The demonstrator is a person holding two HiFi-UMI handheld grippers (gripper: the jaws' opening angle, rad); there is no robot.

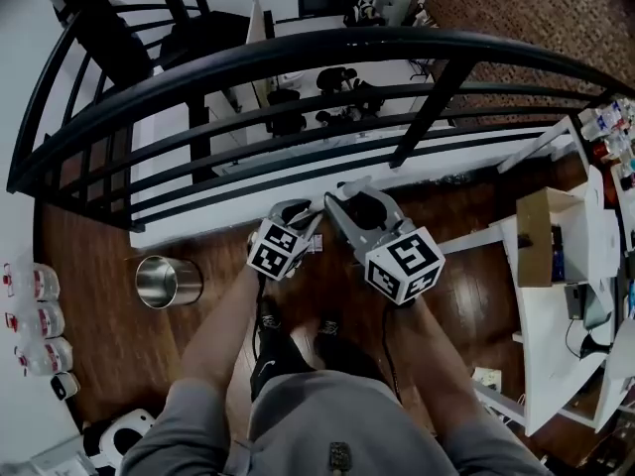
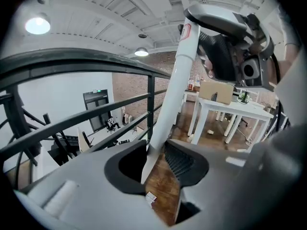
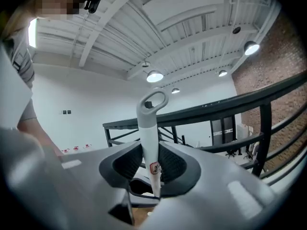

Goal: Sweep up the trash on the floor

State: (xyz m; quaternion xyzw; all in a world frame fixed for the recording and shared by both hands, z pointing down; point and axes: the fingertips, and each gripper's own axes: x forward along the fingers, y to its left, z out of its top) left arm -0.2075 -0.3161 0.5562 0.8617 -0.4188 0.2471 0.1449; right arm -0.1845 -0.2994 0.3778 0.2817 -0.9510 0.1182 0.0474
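Observation:
A white broom handle runs slantwise between the pads of my left gripper, which is shut on it. Higher up the same handle, my right gripper grips it too. In the right gripper view the handle, with its hanging loop on top, stands clamped between the pads of the right gripper. In the head view both grippers are side by side over the wood floor by the railing, left gripper and right gripper. Small white paper scraps lie on the floor below the left jaws. The broom head is hidden.
A black metal railing curves just ahead of the grippers. A steel waste bin stands on the floor to the left. A white table with a cardboard box is on the right, with another paper scrap by its leg.

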